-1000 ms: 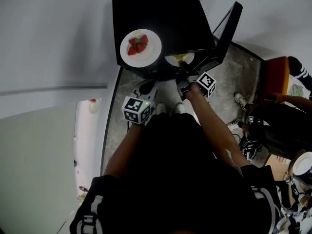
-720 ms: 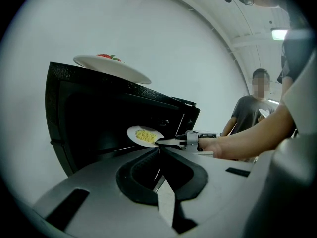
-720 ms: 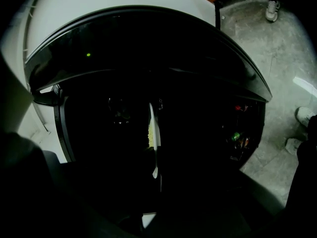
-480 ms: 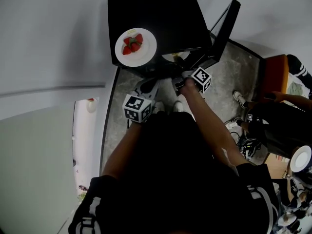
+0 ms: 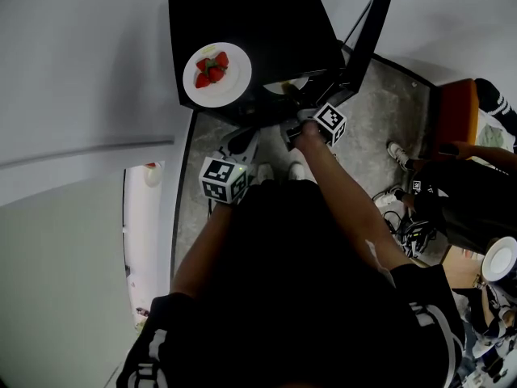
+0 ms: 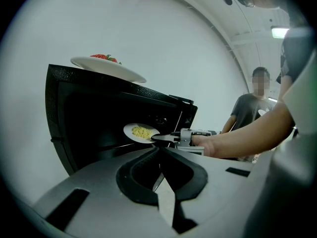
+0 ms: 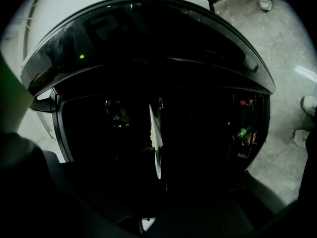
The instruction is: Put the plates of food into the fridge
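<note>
A black mini fridge stands with its door swung open. On its top rests a white plate of strawberries, which also shows in the left gripper view. My right gripper is shut on the near rim of a white plate of yellow food and holds it level inside the fridge opening. The right gripper view shows that plate edge-on in the dark interior. Lower and to the left hangs my left gripper, jaws together and holding nothing.
The open door's shelf holds small bottles. A person stands to the right behind the door, near an orange seat. My shoes stand on the grey speckled floor in front of the fridge.
The fridge has slid up and left in the head view. Less of the yellow food plate shows under the fridge's top edge. Both grippers have hardly shifted.
</note>
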### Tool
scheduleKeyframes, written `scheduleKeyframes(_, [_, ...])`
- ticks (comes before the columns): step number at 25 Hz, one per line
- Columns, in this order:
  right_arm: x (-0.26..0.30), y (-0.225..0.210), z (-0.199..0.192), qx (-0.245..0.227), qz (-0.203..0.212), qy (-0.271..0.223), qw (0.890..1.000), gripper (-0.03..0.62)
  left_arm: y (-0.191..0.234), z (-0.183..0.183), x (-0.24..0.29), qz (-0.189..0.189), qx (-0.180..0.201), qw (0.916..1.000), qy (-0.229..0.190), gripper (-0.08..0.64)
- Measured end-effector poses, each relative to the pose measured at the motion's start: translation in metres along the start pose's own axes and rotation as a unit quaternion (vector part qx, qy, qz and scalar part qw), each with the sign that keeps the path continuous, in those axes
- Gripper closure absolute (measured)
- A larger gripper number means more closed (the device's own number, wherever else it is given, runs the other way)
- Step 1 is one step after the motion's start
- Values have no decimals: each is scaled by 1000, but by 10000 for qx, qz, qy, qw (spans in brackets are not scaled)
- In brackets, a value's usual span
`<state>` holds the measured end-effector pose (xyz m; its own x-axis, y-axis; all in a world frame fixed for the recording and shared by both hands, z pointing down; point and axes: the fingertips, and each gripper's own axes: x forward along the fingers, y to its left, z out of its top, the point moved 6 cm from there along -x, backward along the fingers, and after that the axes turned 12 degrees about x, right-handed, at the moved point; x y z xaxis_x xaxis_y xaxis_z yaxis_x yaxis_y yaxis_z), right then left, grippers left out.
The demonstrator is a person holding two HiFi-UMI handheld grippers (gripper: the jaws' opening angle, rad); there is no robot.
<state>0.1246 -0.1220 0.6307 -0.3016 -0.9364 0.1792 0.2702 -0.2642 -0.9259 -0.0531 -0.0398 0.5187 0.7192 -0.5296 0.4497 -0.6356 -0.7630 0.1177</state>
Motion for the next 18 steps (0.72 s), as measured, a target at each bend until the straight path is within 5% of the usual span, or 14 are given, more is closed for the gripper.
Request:
scheduleKeyframes(5, [-6,-1,-2,-153,-4,171,9997,539,-1,0,-3,56,-6,10000,-34,538])
scheduleKeyframes(8, [-12,-3,-2,-125,89,276,9995,439,-2,0,-5,82,-12,9999,-57,538])
scheduleKeyframes(18, [-44,3,-11,-337,243,485,9980,437,-7,-10,-16,-102,-233,9991,-333,538])
